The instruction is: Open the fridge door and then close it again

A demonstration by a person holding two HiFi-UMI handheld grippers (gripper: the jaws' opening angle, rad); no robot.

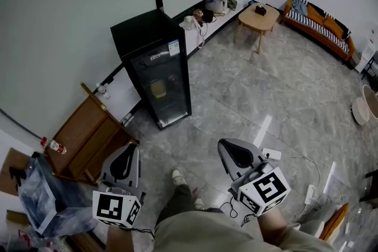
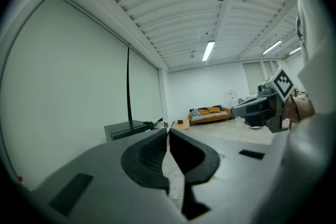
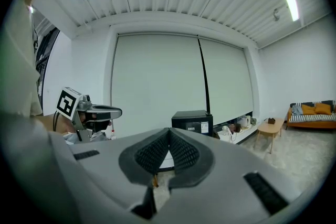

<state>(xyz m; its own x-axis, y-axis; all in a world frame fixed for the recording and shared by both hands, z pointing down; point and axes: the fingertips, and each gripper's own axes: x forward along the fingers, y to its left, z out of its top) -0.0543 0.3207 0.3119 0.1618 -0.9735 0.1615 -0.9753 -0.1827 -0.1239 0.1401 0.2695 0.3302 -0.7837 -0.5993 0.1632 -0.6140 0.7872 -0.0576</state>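
1. The fridge (image 1: 158, 71) is standing upright at the far side of the floor (image 1: 248, 85), backing onto the pale wall (image 1: 59, 20). Its long axis is running straight up, and its door (image 1: 160, 87) is facing the near side and sitting shut.
2. The left gripper (image 2: 168, 136) and the right gripper (image 3: 169, 134) are hovering close to the person, well apart from the fridge. Both are pointing roughly level towards the far side.
3. The fridge is lying ahead and between the two. It is showing just left of the left gripper's jaws and just right of the right gripper's jaws. Neither gripper is looking clearly nearer, so either could make the reach, in my judgement.
4. Both pairs of jaws are clenched tip to tip, and neither is gripping anything.
5. The coming move is hanging on the door's free edge. No view is showing a handle or which side is carrying the hinge, so that needs a closer look.
6. The fridge is a tall black box with square corners. Its door is dark glass, letting a dim yellowish shape show through, and a small white label (image 1: 173, 47) is sitting at the door's top right corner.
7. The jaw pads are looking like black ribbed rubber set in smooth grey shells. The floor is glossy grey stone-patterned tile, likely slippery underfoot.
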